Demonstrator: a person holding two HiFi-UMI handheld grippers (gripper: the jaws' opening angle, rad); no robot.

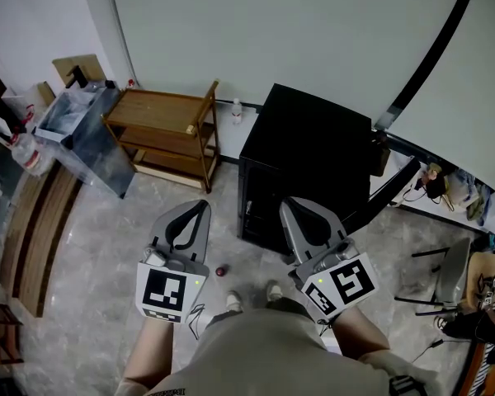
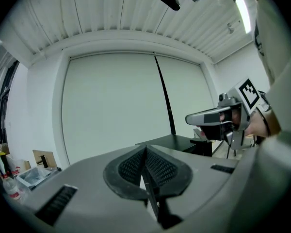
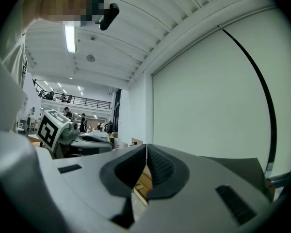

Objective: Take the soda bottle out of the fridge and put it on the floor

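Note:
The black fridge [image 1: 307, 159] stands against the far wall with its door closed, so nothing inside it shows and no soda bottle is in sight. My left gripper [image 1: 201, 207] is held level above the floor, left of the fridge's front; its jaws are shut and empty [image 2: 145, 152]. To its right, my right gripper [image 1: 289, 205] hovers just before the fridge's front face, jaws shut [image 3: 146, 148] with nothing between them. The fridge's dark top [image 2: 177, 141] shows beyond the left jaws, with the right gripper's body beside it.
A wooden shelf cart [image 1: 167, 132] stands left of the fridge. A small clear bottle [image 1: 236, 110] sits by the wall between them. A plastic bin [image 1: 73, 112] is at far left, a small red object [image 1: 221, 271] lies on the floor, and a cluttered desk [image 1: 445, 190] is at right.

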